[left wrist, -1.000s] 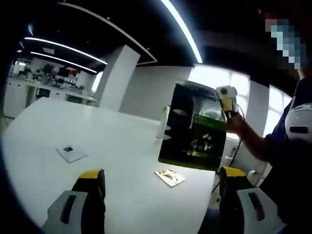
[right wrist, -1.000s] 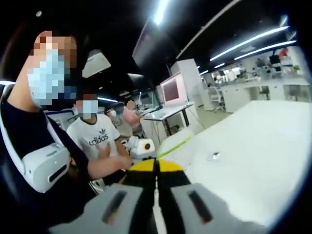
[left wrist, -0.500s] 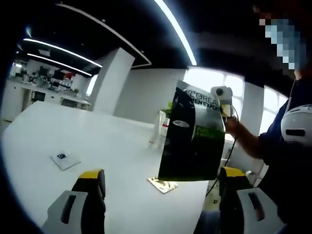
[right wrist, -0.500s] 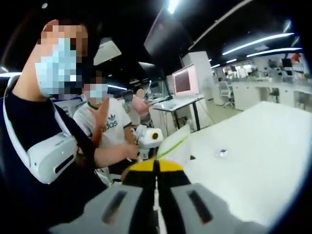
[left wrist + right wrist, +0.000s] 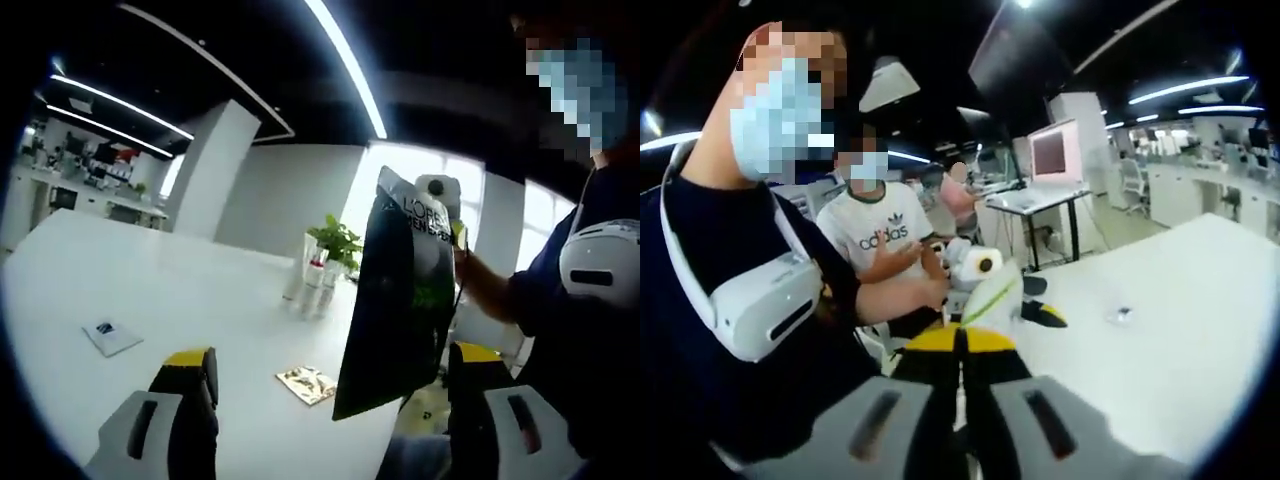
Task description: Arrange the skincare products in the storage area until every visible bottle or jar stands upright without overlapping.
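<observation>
The right gripper (image 5: 960, 345) has its fingers pinched flat together on the top edge of a black product pouch (image 5: 400, 300), which hangs in the air above the near edge of the white counter (image 5: 180, 300), clear of its surface. In the left gripper view the pouch shows as a tall dark sheet with white lettering near the top; its long axis runs nearly up and down, leaning a little, with the printed face turned partly away so that it is seen close to edge-on. In the right gripper view only a pale, green-striped sliver of it sticks out beyond the yellow finger tips. The left gripper (image 5: 325, 375) is held low with its fingers spread wide and nothing between them. By my reading the step in hand is carrying the pouch in, not yet placing it: it has to come down onto the counter and be set so it rests without covering anything. A small cluster of bottles (image 5: 308, 285) stands upright toward the far edge of the counter beside a potted plant (image 5: 336, 240), a flat sachet (image 5: 307, 383) lies near the near edge just below the pouch, and a small card (image 5: 110, 335) lies toward the left edge. The next move calls for lowering the pouch onto bare counter clear of the sachet, with the free left gripper ready to steady it.
</observation>
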